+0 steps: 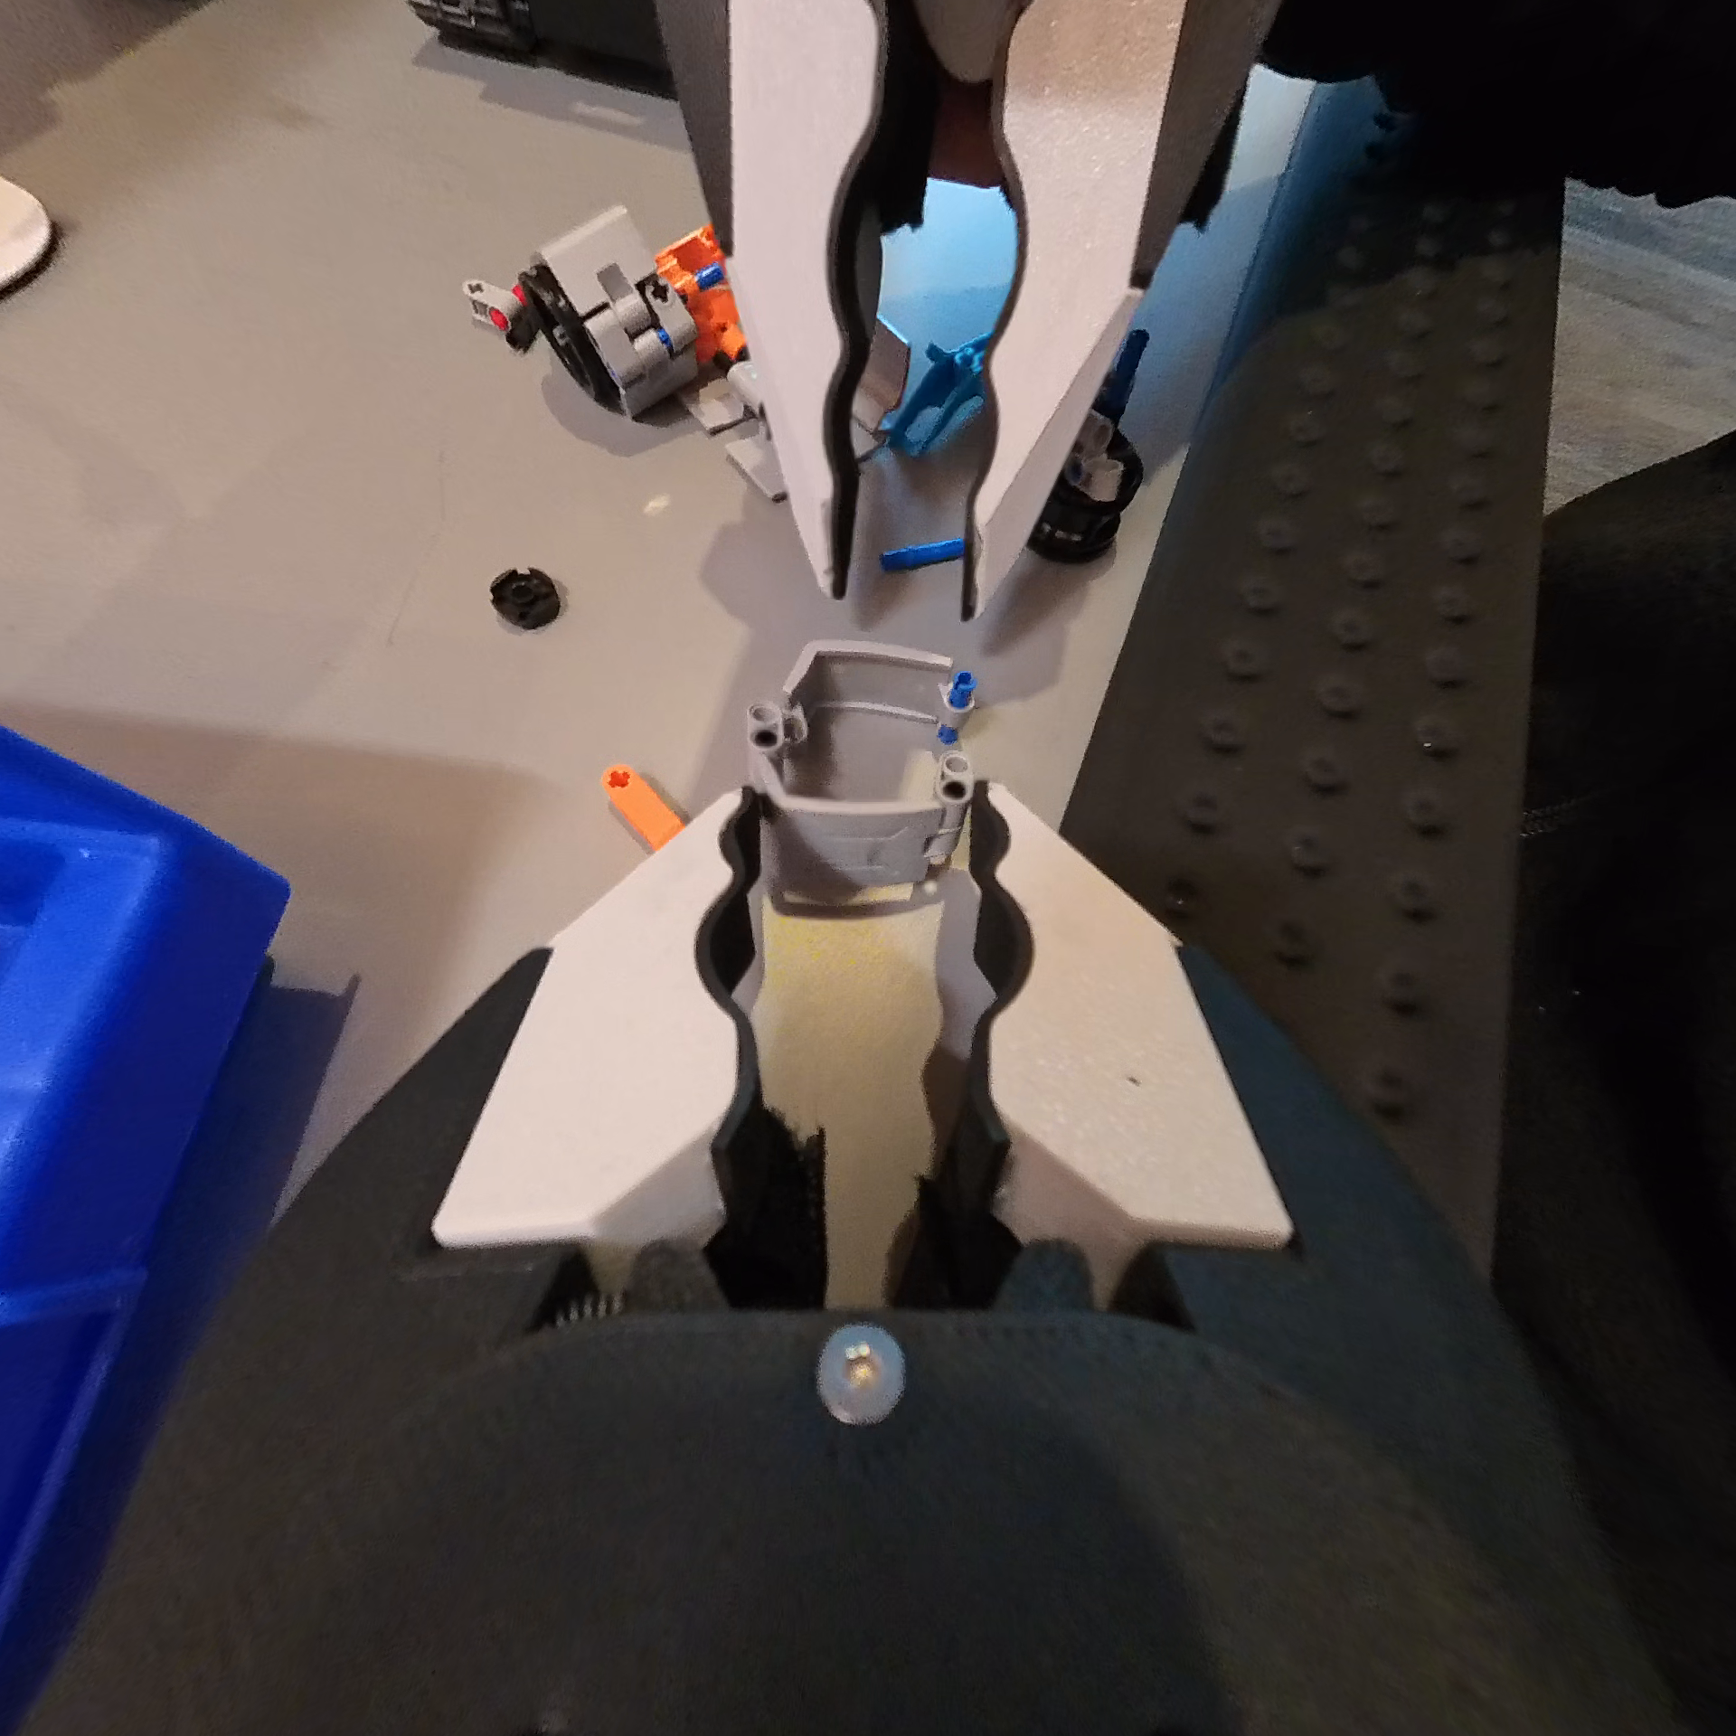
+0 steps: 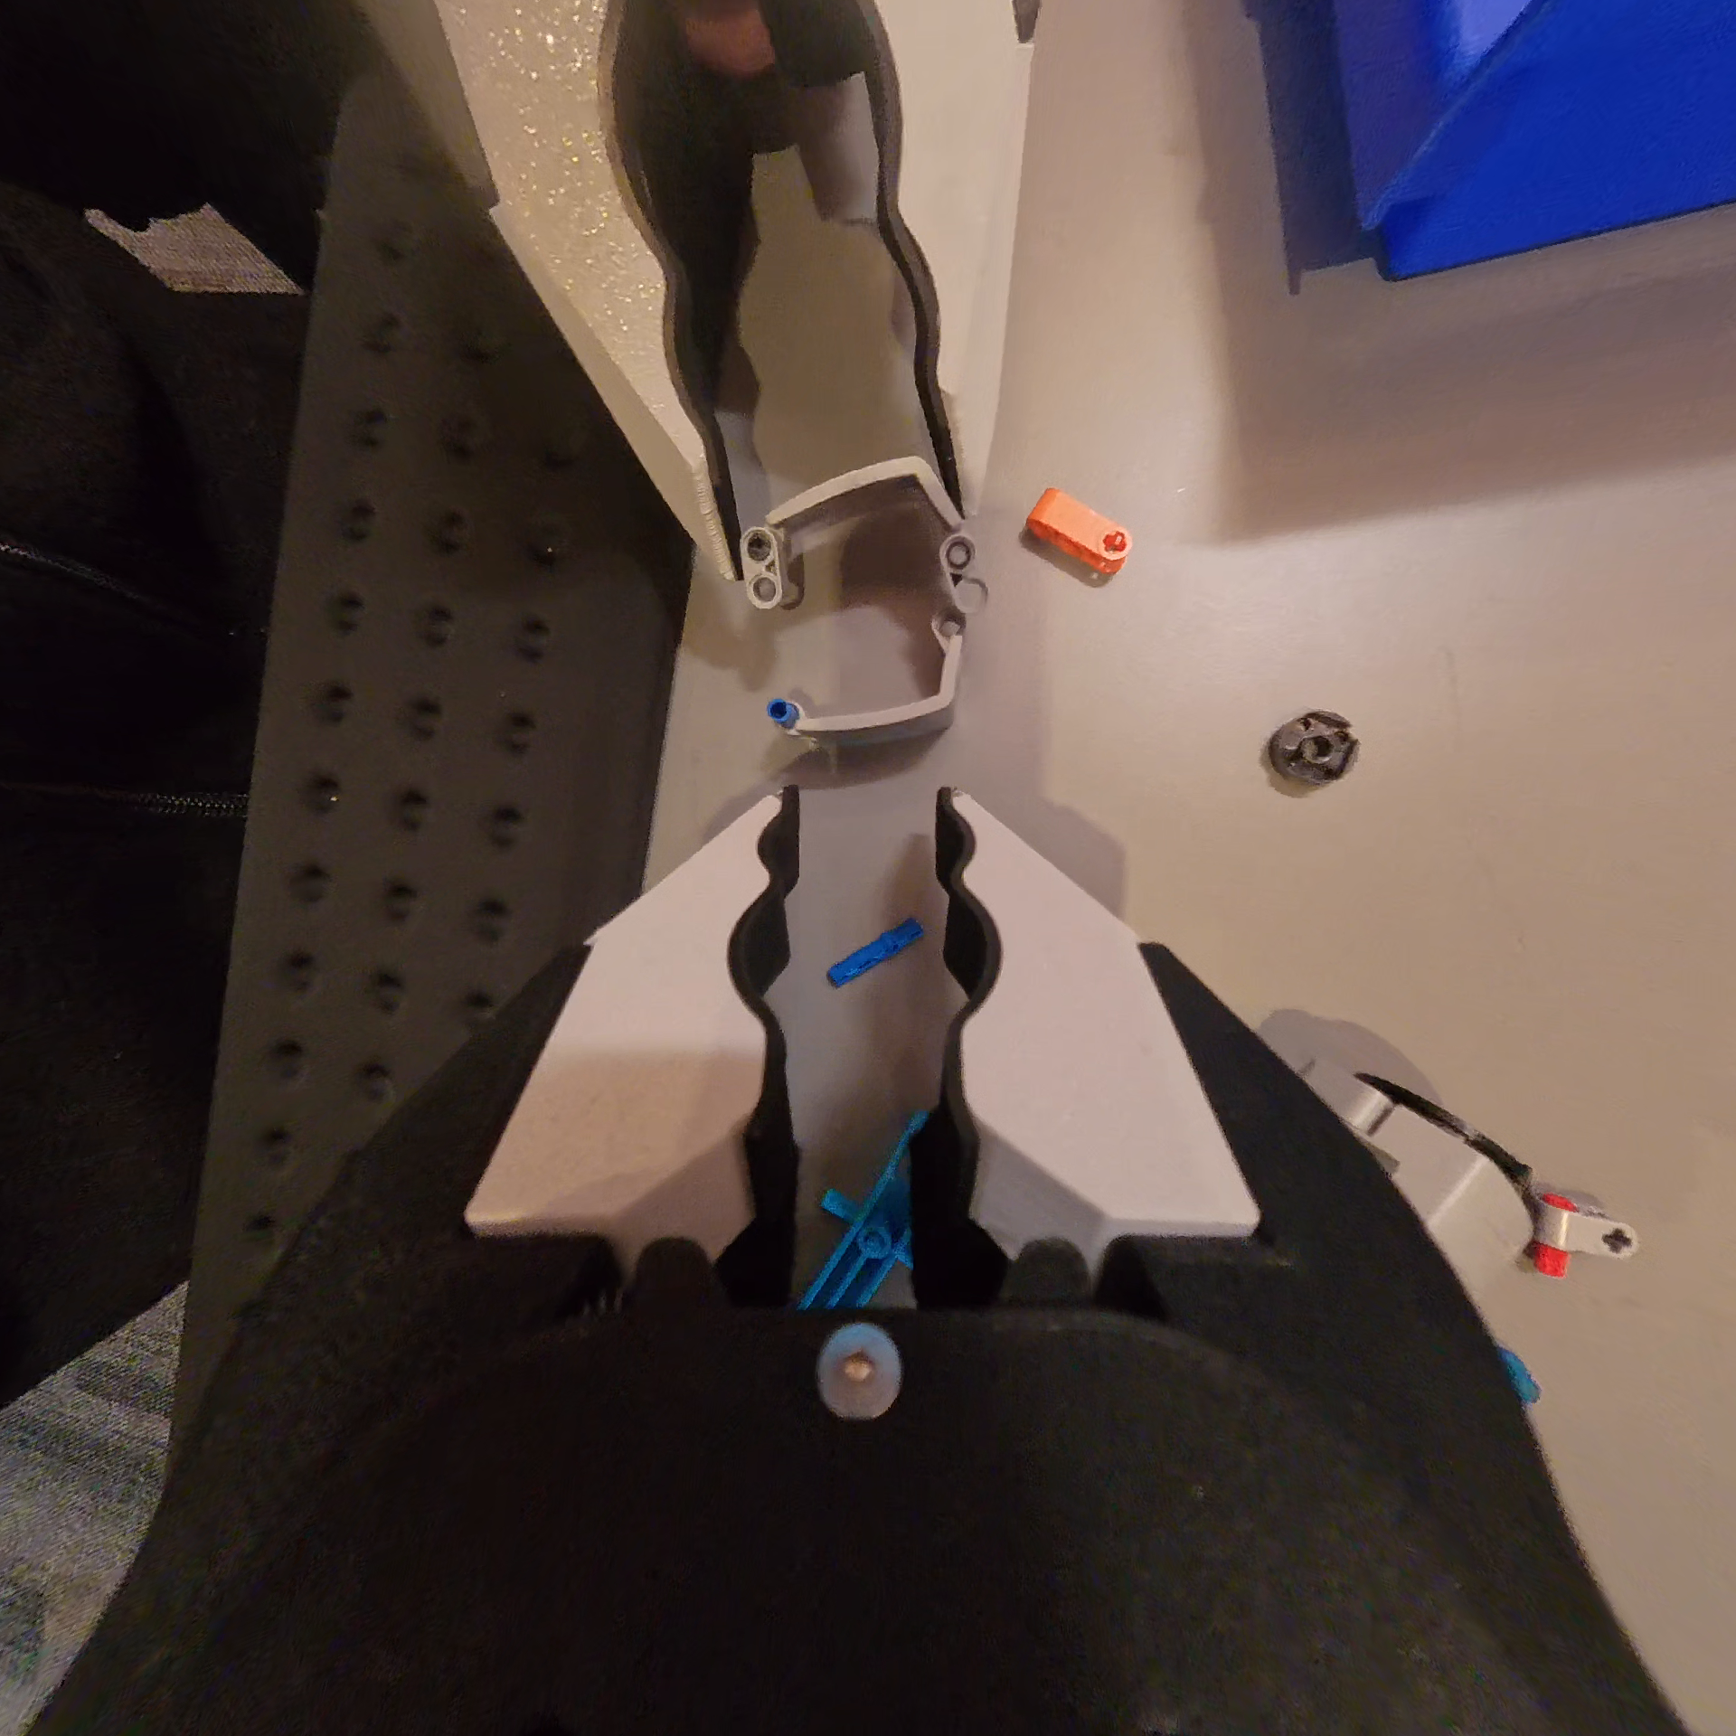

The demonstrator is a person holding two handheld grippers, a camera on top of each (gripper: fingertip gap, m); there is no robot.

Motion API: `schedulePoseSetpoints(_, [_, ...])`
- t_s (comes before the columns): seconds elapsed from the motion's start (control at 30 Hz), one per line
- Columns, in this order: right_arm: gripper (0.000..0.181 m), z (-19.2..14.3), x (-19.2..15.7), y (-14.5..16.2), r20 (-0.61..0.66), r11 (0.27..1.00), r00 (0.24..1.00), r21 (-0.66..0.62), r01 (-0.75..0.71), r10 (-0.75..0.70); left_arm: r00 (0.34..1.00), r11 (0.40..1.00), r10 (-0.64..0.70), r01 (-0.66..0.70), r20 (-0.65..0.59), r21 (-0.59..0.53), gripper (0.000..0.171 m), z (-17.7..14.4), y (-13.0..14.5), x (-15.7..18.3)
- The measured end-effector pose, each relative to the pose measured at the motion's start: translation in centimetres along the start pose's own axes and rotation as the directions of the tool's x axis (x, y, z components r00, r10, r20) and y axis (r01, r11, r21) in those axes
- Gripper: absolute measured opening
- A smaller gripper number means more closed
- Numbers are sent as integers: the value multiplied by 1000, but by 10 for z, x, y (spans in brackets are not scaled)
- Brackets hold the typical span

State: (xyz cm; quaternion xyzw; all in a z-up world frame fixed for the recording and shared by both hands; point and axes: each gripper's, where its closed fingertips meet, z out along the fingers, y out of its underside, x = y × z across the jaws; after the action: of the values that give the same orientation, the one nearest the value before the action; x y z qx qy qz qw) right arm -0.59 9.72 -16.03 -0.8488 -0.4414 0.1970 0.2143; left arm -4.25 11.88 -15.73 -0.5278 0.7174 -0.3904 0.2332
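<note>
I had the left claw (image 1: 860,798) clamped on the near end of a grey curved shell piece (image 1: 864,751), with its open hollow facing up and its long axis running straight ahead from my fingertips toward the opposing claw. The right claw (image 2: 866,797) was released and held nothing; its tips stood just short of the far rim of the same shell piece (image 2: 874,611), on the same line. A loose blue pin (image 2: 874,953) lay on the desk (image 2: 1315,939) between the right claw's fingers. An orange link (image 1: 643,808) lay just beside the left claw's left fingertip. A small black disc (image 1: 526,596) lay well apart to the left. The blue bin (image 1: 113,986) bounded my near left; a dark perforated panel (image 1: 1334,658) bounded my right. A grey and orange brick assembly (image 1: 620,319) and a light blue part (image 1: 939,395) sat beyond the right claw.
</note>
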Motion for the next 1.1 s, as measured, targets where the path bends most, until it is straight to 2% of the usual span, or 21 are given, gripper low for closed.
schedulePoseSetpoints(0.23, [26, 0, 0, -1, -8, 1000, 1000, 9, 10, -10, 999, 999, -42, 42, 7, -34, 59, -4, 6, -8])
schedulePoseSetpoints(0.37, [26, -1, 0, -2, -11, 999, 999, 16, 32, -32, 999, 999, 1, 2, 45, -52, 59, -8, 6, -8])
schedulePoseSetpoints(0.5, [30, -2, -3, -11, -34, 993, 993, 40, 111, -110, 994, 990, 85, -76, 73, -119, 61, -1, 1, -3])
schedulePoseSetpoints(0.57, [30, -6, -4, -17, -64, 985, 985, 58, 164, -160, 986, 978, 146, -132, 81, -163, 59, 2, -2, 1])
schedulePoseSetpoints(0.7, [22, -14, -1, -27, -91, 979, 983, 114, 170, -160, 967, 961, 241, -225, 86, -158, 45, -1, -18, 5])
schedulePoseSetpoints(0.93, [17, 1, -4, -25, -73, 977, 982, 116, 181, -173, 963, 943, 268, -255, 29, -215, 38, 11, -2, 8])
schedulePoseSetpoints(1.1, [17, 7, -1, -22, -69, 980, 984, 103, 170, -163, 970, 954, 241, -231, 32, -189, 33, 5, 0, 7])
